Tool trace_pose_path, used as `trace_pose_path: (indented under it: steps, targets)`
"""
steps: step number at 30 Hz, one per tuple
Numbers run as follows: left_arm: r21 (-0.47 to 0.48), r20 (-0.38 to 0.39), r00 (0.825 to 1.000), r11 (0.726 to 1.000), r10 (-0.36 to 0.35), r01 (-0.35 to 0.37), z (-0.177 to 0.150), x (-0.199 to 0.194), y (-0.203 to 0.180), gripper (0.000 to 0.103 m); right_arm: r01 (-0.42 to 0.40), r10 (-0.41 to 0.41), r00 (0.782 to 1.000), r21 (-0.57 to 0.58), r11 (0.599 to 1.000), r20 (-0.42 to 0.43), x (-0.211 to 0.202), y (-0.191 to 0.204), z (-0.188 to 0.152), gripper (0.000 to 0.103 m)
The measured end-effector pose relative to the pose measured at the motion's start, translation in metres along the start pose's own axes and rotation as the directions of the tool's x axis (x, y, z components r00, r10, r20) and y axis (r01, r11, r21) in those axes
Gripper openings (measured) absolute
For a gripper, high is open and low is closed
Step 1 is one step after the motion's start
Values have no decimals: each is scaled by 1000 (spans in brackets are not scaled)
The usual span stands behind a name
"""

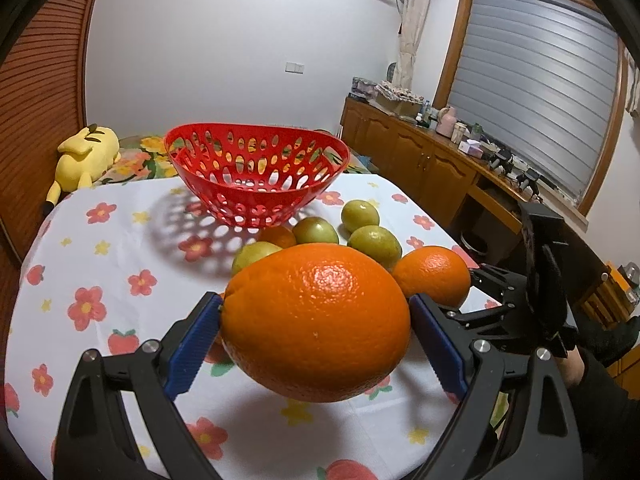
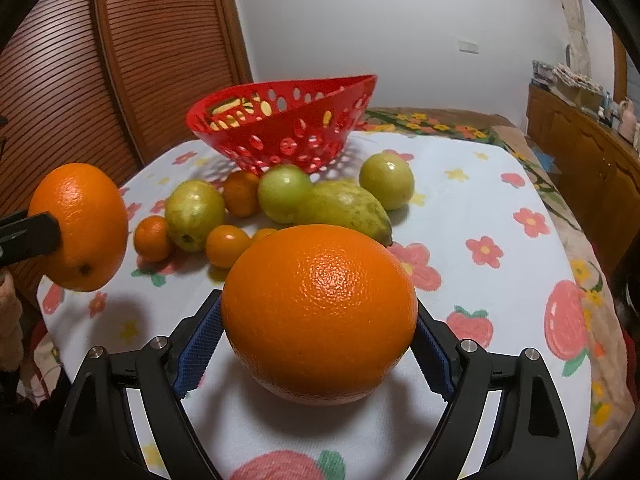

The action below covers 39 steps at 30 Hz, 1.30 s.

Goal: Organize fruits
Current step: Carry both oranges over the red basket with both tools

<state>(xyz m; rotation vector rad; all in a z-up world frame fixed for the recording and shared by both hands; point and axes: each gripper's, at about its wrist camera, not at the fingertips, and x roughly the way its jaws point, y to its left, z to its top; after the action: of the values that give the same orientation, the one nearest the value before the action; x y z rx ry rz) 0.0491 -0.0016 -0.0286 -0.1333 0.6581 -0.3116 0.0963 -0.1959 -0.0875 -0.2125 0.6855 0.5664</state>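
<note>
Red perforated basket [image 1: 256, 176] sits at the far edge of the table [image 1: 100, 264]; through its holes it looks empty, so by the look of it no fruit is sorted yet.

Left gripper [image 1: 316, 330]: blue-padded fingers [image 1: 192, 344] pinch a large orange [image 1: 316, 328], lifted clear of the flowered cloth, shadow beneath it.

Right gripper [image 2: 320, 336]: fingers [image 2: 200, 354] pinch a second large orange [image 2: 320, 312], low over the near edge of the table; whether it touches the cloth I cannot tell.

Loose fruit lies on the table between the grippers and the basket: round green fruits [image 2: 285, 194], a long green-yellow fruit [image 2: 344, 210], several small oranges [image 2: 227, 246] and another [image 2: 153, 238].

Judgement: task in its early part. Two oranges are in hand, not yet delivered; the whole cluster remains to be moved.
</note>
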Motion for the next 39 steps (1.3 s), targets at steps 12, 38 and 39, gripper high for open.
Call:
trace_pose_path:
  steps: [12,38,39]
  targets:
    - [-9,48,999,1000,22,-22,13,-14,10,93,-34,37,998,-61,998,53,-24,18,21,88]
    - [12,80,996,999,42,-43,78,23,43,93,-60,79,991,-162,985,112,-23,11,106,88]
    - [10,80,996,999,41,-42,80,25,45,93,-60,79,991,-166,984,112,-22,11,110,88]
